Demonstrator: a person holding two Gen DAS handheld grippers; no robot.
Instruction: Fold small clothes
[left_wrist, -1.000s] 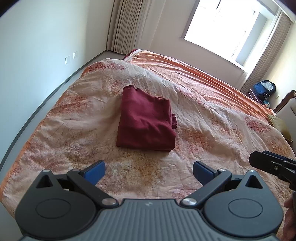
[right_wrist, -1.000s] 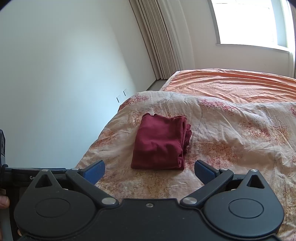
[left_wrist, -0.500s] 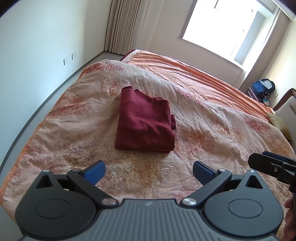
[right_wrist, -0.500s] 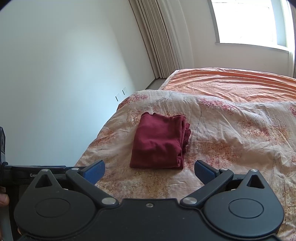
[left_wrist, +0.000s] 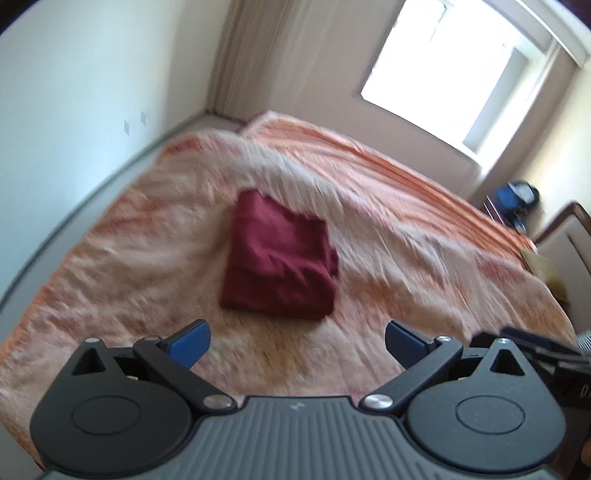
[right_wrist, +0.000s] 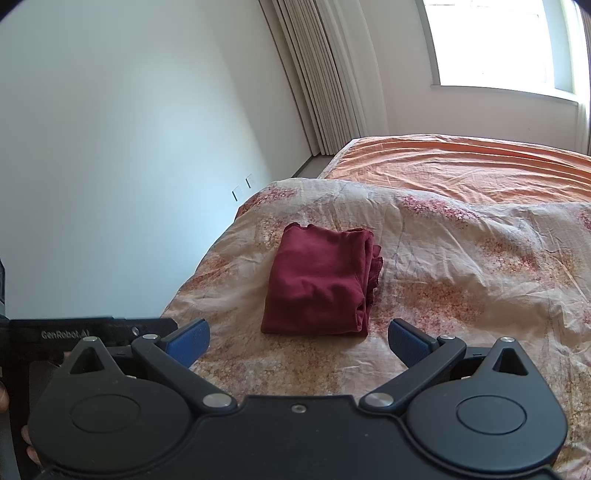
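A dark red garment (left_wrist: 280, 258) lies folded into a neat rectangle on the floral quilt (left_wrist: 129, 258); it also shows in the right wrist view (right_wrist: 317, 284). My left gripper (left_wrist: 297, 341) is open and empty, held back from the garment's near edge. My right gripper (right_wrist: 299, 341) is open and empty too, just short of the garment's near edge. Neither gripper touches the cloth. The left wrist view is blurred by motion.
The quilt (right_wrist: 461, 280) covers the near part of a bed with an orange sheet (right_wrist: 480, 166) beyond. A white wall (right_wrist: 129, 147) and curtains (right_wrist: 325, 74) stand to the left. A blue bag (left_wrist: 517, 195) sits by the far window. The right gripper's body (left_wrist: 543, 347) shows at the lower right.
Both grippers have drawn back slightly from the folded garment and stayed open. The left wrist view has tilted and blurred with motion. The garment has not moved.
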